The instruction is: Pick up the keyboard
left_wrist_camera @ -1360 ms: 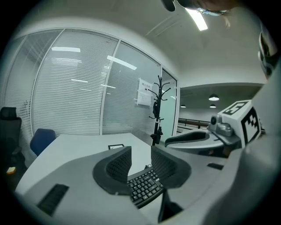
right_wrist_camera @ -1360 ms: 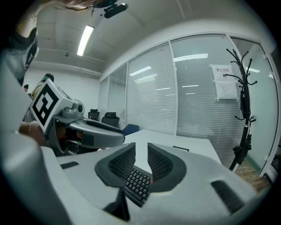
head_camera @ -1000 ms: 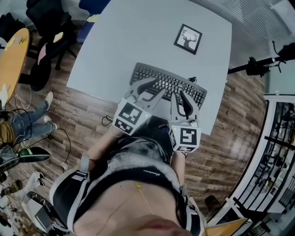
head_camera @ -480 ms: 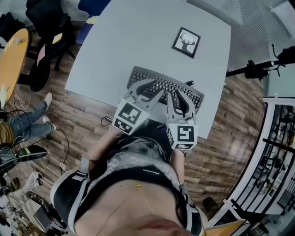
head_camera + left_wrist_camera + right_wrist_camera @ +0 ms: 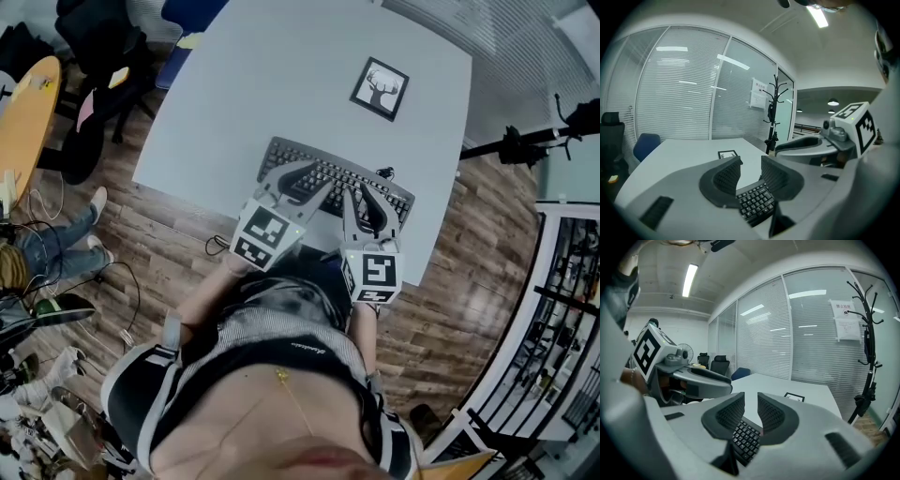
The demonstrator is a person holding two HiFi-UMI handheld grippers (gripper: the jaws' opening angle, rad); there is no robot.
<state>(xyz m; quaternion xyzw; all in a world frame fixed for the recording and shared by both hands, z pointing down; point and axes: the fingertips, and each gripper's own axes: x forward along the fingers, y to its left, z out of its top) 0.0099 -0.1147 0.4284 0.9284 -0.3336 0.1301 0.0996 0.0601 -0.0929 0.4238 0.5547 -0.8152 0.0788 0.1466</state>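
Keyboard [image 5: 361, 180]: a dark keyboard lying flat on the white table [image 5: 281, 75], parallel to the edge nearest the person and closer to the near right corner than to the left. A small framed picture [image 5: 380, 84] stands well apart from it, toward the far right corner.

Left gripper [image 5: 307, 178]: positioned over the left half of the keyboard, pointing away from the person and slightly downward. In the left gripper view its jaws are drawn almost together, leaving only a narrow slit at the tips. Nothing sits between the ribbed pads [image 5: 727, 176]. The keys show through the slit and below it. Contact between the jaws and the keyboard cannot be confirmed.

Right gripper [image 5: 362, 192]: positioned over the right half of the keyboard, just beside the left gripper and roughly parallel to it. In the right gripper view the jaws are likewise narrow, with a thin gap at the tips and no object between the pads [image 5: 771, 416]. Keys are visible beneath them. Contact cannot be confirmed here either.

Neither gripper holds anything.
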